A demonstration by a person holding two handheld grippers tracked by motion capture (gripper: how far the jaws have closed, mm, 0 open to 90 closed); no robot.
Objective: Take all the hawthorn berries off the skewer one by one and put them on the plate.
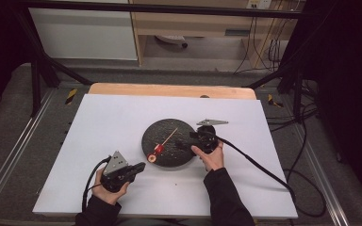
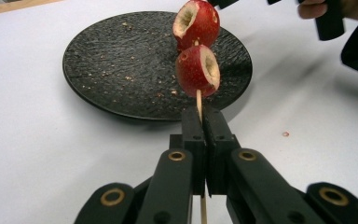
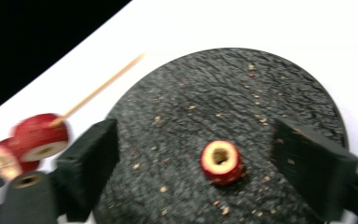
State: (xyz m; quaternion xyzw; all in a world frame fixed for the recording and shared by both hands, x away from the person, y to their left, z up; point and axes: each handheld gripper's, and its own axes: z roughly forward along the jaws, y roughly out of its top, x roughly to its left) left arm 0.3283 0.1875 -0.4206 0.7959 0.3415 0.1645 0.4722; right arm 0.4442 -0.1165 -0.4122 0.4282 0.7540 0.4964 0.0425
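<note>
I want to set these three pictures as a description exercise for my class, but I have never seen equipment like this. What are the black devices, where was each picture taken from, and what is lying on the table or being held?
There is no robot here: a person holds a hand-operated gripper in each hand. The high view looks down on a white table from above. The other two pictures come from small cameras riding on each gripper, looking along its black fingers.

On the table lies a dark round plate scattered with crumbs. The left gripper is shut on a thin wooden skewer carrying two red cored fruit pieces. The right gripper hangs open above the plate, with a third cored fruit piece lying on the plate between its fingers, not gripped.
</note>
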